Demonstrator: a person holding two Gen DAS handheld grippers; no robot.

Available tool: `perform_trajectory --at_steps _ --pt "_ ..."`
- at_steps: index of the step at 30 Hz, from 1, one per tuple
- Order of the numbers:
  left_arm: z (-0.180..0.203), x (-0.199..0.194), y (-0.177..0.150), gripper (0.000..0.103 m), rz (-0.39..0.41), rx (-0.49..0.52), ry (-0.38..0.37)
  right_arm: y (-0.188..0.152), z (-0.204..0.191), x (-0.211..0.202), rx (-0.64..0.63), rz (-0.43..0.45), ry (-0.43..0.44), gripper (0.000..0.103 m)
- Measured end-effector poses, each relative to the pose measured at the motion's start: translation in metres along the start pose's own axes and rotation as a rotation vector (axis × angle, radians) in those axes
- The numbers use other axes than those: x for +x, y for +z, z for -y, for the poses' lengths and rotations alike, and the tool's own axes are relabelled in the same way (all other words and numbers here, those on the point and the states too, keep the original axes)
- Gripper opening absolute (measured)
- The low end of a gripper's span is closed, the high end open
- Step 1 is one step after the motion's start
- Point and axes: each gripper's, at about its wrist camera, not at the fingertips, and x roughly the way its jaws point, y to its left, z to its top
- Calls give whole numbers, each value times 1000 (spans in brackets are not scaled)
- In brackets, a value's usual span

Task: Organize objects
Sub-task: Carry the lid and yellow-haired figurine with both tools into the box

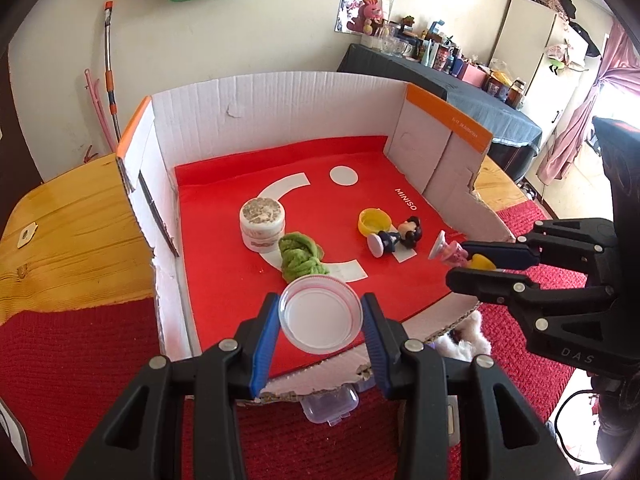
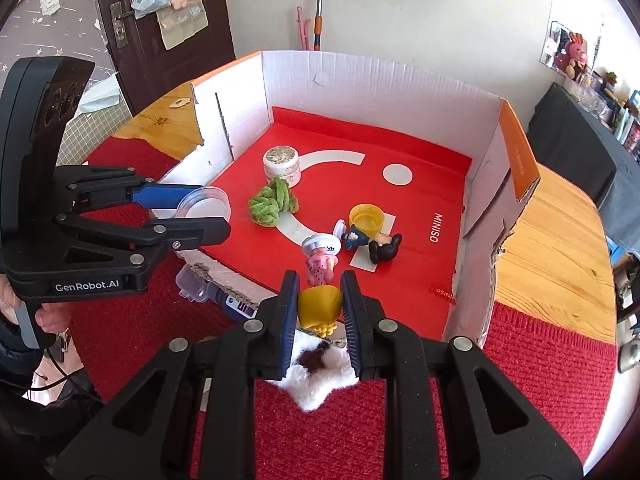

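My left gripper is shut on a clear round plastic lid, held above the near edge of the cardboard box. In the right wrist view the same left gripper comes in from the left with the lid. My right gripper is shut on the yellow end of a small pink toy figure, which points into the box over its near rim. In the left wrist view the right gripper and the figure are at the box's right side.
On the box's red liner lie a white jar, a green fuzzy bundle, a yellow cap and a dark figure. A clear little case and a white fluffy piece rest on the red cloth outside.
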Motion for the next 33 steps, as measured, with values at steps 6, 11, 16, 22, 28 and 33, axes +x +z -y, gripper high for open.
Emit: perform_trajectory --at_steps 6,11,16,22,28,33 --pt "-1 11 1 42 -35 24 1 11 9 18 -15 -70 7 20" --pt "-4 20 1 42 -63 31 -4 16 12 32 -23 -127 17 20" --pt "-7 29 3 42 -79 24 -10 17 13 41 -30 -159 19 20" --pt "-10 35 7 42 -76 10 -12 18 12 52 -36 -181 22 20" --pt "-13 41 9 42 -70 -2 -5 19 14 59 -26 -178 16 20" --pt "-16 46 13 42 -54 -10 17 21 16 62 -17 -157 -8 20"
